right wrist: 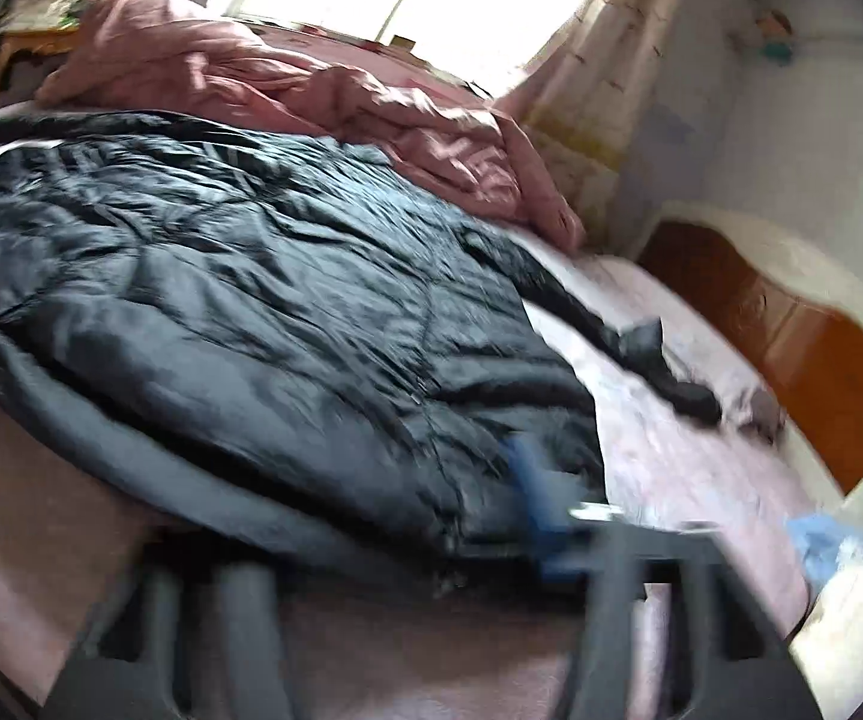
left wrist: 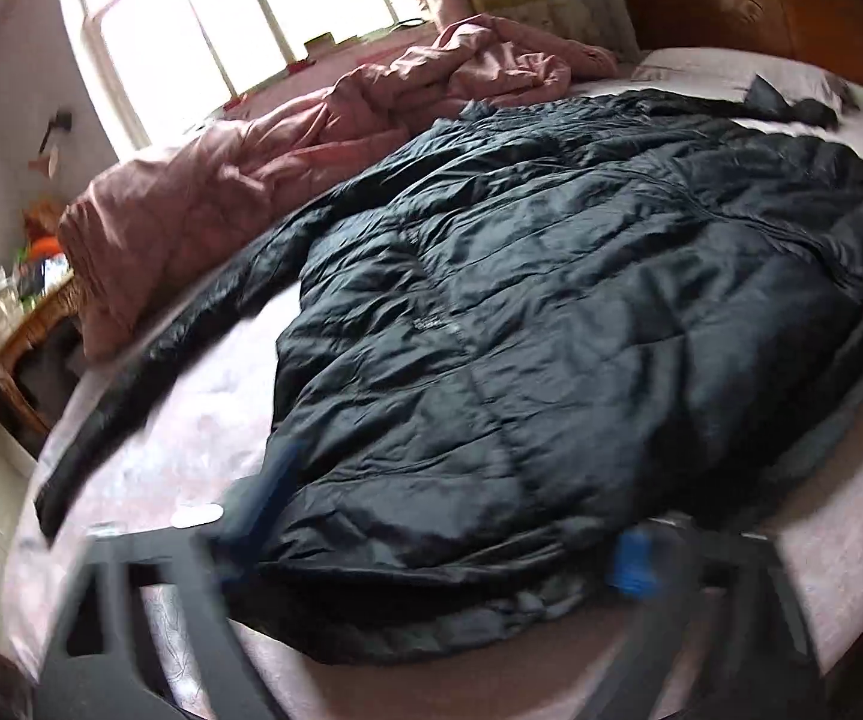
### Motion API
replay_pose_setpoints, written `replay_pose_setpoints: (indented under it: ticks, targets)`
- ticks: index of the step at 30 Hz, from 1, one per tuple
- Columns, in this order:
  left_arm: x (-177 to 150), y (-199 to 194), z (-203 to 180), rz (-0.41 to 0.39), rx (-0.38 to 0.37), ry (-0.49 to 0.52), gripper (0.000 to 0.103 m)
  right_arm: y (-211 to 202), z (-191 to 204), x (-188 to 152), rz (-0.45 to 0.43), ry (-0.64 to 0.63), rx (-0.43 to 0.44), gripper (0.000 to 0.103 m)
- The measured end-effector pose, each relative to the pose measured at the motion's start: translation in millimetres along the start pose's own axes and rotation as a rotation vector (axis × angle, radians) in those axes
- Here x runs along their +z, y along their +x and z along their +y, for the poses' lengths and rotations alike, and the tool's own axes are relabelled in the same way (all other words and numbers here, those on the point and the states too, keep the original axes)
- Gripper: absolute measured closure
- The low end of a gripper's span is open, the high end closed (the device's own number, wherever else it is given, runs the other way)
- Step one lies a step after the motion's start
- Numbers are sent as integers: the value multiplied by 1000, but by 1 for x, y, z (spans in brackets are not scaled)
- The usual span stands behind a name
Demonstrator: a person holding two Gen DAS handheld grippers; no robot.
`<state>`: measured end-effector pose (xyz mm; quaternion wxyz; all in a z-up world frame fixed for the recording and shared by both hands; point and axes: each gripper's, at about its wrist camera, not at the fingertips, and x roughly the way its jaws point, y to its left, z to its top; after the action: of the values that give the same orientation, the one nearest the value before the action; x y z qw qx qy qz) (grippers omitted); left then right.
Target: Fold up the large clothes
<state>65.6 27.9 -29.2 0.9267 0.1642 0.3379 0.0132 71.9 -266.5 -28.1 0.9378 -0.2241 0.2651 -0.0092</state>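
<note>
A large dark puffy jacket [left wrist: 521,312] lies spread flat on the bed, one sleeve [left wrist: 149,372] stretched to the left. My left gripper [left wrist: 443,540] hovers open at the jacket's near hem, blue-tipped fingers [left wrist: 632,564] wide apart and blurred. In the right wrist view the same jacket [right wrist: 251,300] fills the left and middle, with a sleeve [right wrist: 641,354] running right. My right gripper [right wrist: 371,540] is blurred over the jacket's near edge; one blue fingertip [right wrist: 536,510] shows, the other is a dark blur, so its state is unclear.
A crumpled pink quilt [left wrist: 287,144] lies along the bed's far side by the window. A wooden headboard [left wrist: 779,18] is at right. A cluttered wooden side table [left wrist: 17,324] stands at the left. The pale pink sheet [right wrist: 671,468] is bare beside the jacket.
</note>
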Motion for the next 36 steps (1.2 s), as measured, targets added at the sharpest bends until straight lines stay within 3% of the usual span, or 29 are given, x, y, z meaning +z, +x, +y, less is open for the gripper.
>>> replay_pose_setpoints:
  ticks: [1, 2, 4, 7, 9, 10, 11, 12, 13, 15, 18, 21, 23, 26, 28, 30, 32, 33, 35, 36]
  targets:
    - [0, 0, 2, 1, -15, -11, 81, 3, -7, -1, 14, 47, 14, 89]
    - [-2, 0, 3, 7, -28, -21, 99, 6, -16, -1, 22, 105, 49, 92]
    - [-6, -6, 1, -6, -35, -11, 101, 2, -29, -2, 22, 182, 106, 95]
    - [-12, -27, -7, -57, -58, 45, 101, -9, -34, -1, -12, 190, 95, 95]
    - [-13, -40, -10, -85, -73, 59, 92, -12, -33, -1, -23, 179, 80, 95]
    - [-15, -46, -13, -107, -88, 54, 64, -13, -33, -2, -21, 170, 77, 95]
    - [-15, -48, -14, -120, -111, 52, 44, -12, -32, -2, -18, 170, 75, 95]
    - [-15, -51, -17, -132, -144, 52, 14, -11, -31, -2, -14, 179, 74, 95]
    - [-15, -54, -19, -151, -167, 50, 10, -9, -32, -2, -9, 197, 78, 95]
    - [-14, -54, -29, -154, -190, 75, 10, -8, -34, -1, -6, 223, 83, 95]
    - [-14, -43, -52, -90, -196, 158, 9, -10, -39, 1, -15, 235, 87, 95]
    - [-9, -41, -52, -90, -191, 144, 0, -12, -42, 6, -27, 234, 95, 94]
    - [-6, -36, -47, -65, -180, 130, 0, -17, -41, 8, -44, 224, 84, 94]
    - [-9, -39, -40, -21, -290, 133, 0, -21, -44, 14, -67, 217, 71, 93]
    - [-12, -43, -36, -14, -323, 129, 0, -21, -48, 17, -67, 229, 73, 93]
    - [-13, -37, -38, -5, -269, 142, 0, -21, -51, 21, -70, 240, 79, 92]
    - [-13, -31, -39, -6, -264, 120, 0, -20, -51, 24, -76, 242, 74, 92]
    - [-11, -27, -35, 12, -280, 84, 3, -21, -51, 24, -81, 245, 71, 91]
    - [-4, -19, -21, 27, -298, 6, 35, -21, -52, 25, -85, 254, 68, 90]
    - [-2, -18, -16, 19, -273, -23, 67, -21, -53, 24, -84, 256, 66, 88]
